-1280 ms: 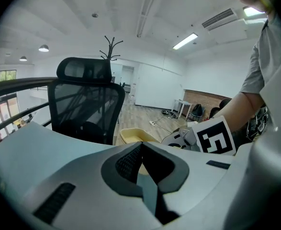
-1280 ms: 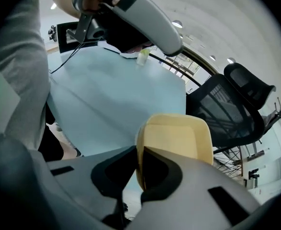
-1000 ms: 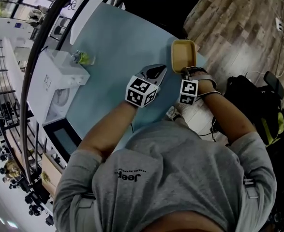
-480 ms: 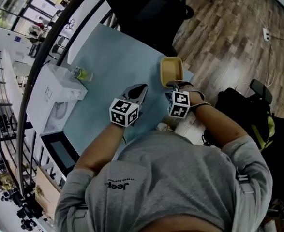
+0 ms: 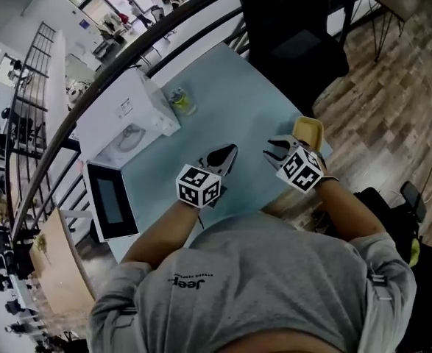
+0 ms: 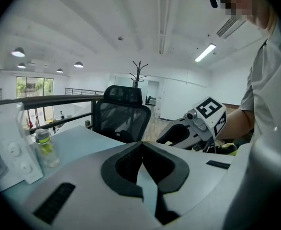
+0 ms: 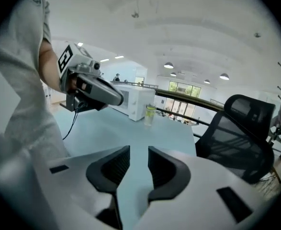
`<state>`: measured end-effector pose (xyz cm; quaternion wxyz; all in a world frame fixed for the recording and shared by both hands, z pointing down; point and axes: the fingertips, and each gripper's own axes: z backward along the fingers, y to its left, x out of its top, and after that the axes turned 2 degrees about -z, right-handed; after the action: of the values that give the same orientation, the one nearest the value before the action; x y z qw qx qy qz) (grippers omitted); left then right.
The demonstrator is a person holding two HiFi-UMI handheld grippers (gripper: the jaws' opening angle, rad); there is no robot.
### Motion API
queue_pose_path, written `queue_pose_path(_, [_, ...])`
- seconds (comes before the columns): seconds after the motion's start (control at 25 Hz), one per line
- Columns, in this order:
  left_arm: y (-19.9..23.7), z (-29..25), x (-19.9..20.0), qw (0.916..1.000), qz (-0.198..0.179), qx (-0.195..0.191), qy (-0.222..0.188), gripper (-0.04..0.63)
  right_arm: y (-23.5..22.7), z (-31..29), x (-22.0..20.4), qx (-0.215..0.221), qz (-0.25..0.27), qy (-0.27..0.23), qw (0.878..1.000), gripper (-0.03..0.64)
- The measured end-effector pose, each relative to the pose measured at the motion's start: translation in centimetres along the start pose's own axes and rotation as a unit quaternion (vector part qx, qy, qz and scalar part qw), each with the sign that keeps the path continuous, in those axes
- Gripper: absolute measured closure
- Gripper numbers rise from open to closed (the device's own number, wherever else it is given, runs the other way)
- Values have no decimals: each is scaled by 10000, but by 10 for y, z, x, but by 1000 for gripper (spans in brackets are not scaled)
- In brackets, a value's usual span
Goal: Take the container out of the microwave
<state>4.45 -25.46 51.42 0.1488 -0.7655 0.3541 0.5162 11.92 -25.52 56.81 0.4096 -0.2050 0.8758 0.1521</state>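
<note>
Just one container (image 5: 309,132), one microwave (image 5: 124,112) (white)

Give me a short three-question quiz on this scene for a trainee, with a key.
1. True or false: the yellow container sits inside the microwave.
2. The left gripper is: A) clamped on the container; B) shut, with nothing between its jaws; C) wide open around the microwave's door.
3. What stands on the table right beside the microwave?

Key
1. False: it lies on the table, near the table's edge.
2. B.
3. A small clear bottle.
</note>
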Motion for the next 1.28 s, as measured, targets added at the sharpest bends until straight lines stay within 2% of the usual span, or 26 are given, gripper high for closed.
queue_pose_path(0.2, [21, 75, -3, 9982, 118, 510, -295, 577, 34, -18, 66, 510, -74, -687, 9963, 528])
queue_pose_path(0.44, [51, 194, -27, 9898, 450, 1189, -646, 577, 106, -46, 145, 1174, 107, -1121, 9867, 565])
queue_pose_path(0.68, [55, 330, -66, 9803, 626, 1609, -963, 577, 194, -60, 202, 1407, -465, -1434, 9785, 584])
queue_pose_path(0.84, [55, 409, -92, 9752, 677, 1805, -1087, 577, 239, -64, 227, 1445, -1059, -1628, 9703, 592])
queue_pose_path(0.96, [53, 455, -108, 9720, 813, 1835, -1224, 577, 269, -60, 234, 1362, -1303, -1685, 9675, 597])
queue_pose_path(1.12, [47, 491, -121, 9693, 904, 1775, -1444, 577, 301, -49, 240, 1323, -1440, -1760, 9648, 598])
queue_pose_path(1.28, [45, 506, -132, 9670, 950, 1792, -1539, 577, 321, -40, 242, 1385, -1283, -1737, 9665, 598])
